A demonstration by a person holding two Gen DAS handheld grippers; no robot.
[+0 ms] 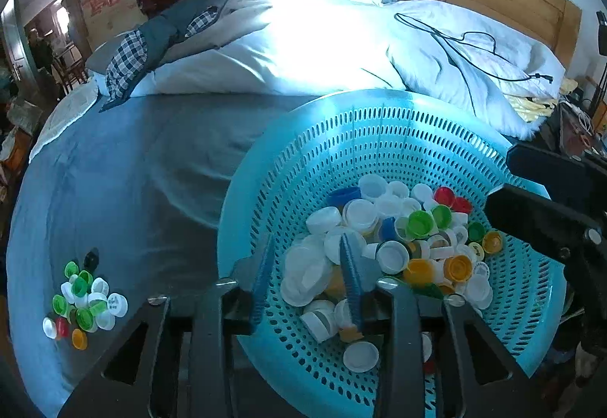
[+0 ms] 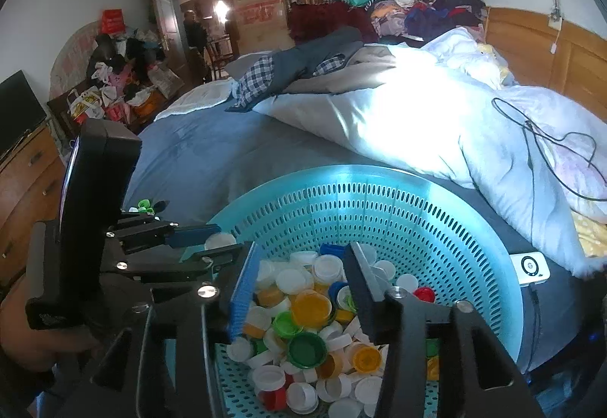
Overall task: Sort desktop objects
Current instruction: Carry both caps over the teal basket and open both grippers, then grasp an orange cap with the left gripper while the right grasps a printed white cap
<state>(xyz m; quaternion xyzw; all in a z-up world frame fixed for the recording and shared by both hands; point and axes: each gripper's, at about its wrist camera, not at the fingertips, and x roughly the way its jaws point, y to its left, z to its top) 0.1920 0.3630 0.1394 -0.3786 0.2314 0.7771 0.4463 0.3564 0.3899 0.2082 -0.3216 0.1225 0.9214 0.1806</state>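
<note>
A turquoise perforated basket (image 1: 379, 137) sits on a bed and holds many bottle caps (image 1: 394, 228), white, green, yellow, red and blue. It also shows in the right wrist view (image 2: 379, 205). My left gripper (image 1: 307, 251) is open over the basket's left side, its jaws either side of a large white cap (image 1: 307, 273). My right gripper (image 2: 299, 262) is open and empty above the caps (image 2: 307, 308), including a yellow cap (image 2: 311, 308). A small pile of sorted caps (image 1: 85, 300), mostly green and white, lies on the blue sheet to the left.
A white duvet (image 1: 322, 49) with a black cable (image 1: 455, 49) lies behind the basket. Plaid clothing (image 1: 129, 61) lies at the far left. A white device (image 2: 529, 268) sits by the basket's right rim. The right gripper's body (image 1: 550, 220) shows at the left view's right edge.
</note>
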